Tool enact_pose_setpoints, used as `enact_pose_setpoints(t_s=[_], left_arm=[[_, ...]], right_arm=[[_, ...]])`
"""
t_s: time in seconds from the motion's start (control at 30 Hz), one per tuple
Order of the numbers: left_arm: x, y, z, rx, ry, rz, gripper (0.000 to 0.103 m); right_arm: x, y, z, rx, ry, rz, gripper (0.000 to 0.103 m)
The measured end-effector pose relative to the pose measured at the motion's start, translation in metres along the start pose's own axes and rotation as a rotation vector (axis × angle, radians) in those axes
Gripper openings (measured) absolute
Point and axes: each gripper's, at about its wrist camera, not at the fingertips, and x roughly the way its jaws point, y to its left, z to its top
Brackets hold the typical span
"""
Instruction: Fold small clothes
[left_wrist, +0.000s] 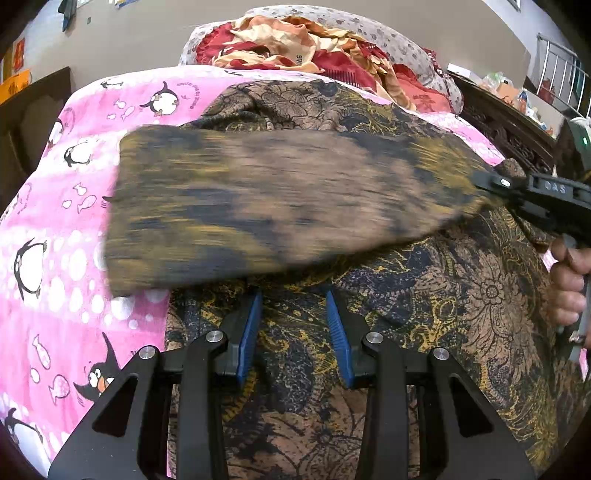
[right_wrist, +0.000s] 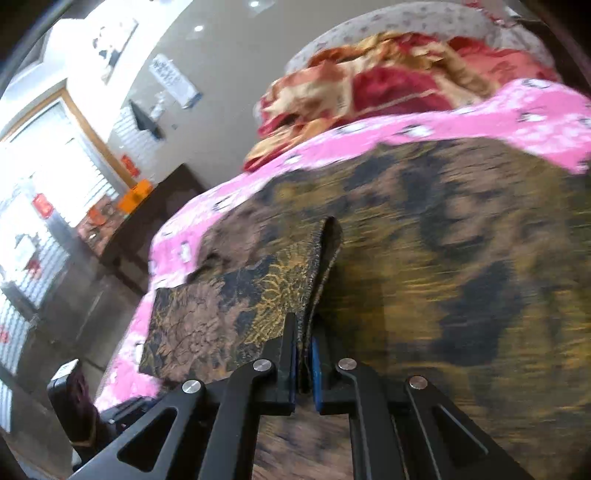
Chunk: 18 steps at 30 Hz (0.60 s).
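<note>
A brown, black and gold patterned garment (left_wrist: 461, 295) lies on the pink penguin bedspread (left_wrist: 55, 240). My left gripper (left_wrist: 293, 332) is open just above the garment's near part, its blue pads apart and empty. My right gripper (right_wrist: 303, 354) is shut on a part of the same garment (right_wrist: 229, 314). In the left wrist view the right gripper (left_wrist: 491, 184) holds that flap (left_wrist: 277, 210) lifted and stretched across the garment, blurred by motion.
A heap of red and orange floral bedding (left_wrist: 303, 44) lies at the head of the bed. A dark carved wooden bed frame (left_wrist: 506, 133) runs along the right side. A dark cabinet (right_wrist: 159, 221) stands beside the bed on the left.
</note>
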Motion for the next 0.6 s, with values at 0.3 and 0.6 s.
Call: enact_pose_setpoints(t_s=[0.3, 0.6], left_arm=[[0.0, 0.001, 0.0, -0.002, 0.0, -0.004, 0.035], [0.0, 0.004, 0.001, -0.012, -0.002, -0.015, 0.035]], right_arm=[[-0.071, -0.067, 0.004, 0.048, -0.053, -0.153, 0.006], [-0.082, -0.084, -0.013, 0.059, -0.012, -0.264, 0.006]])
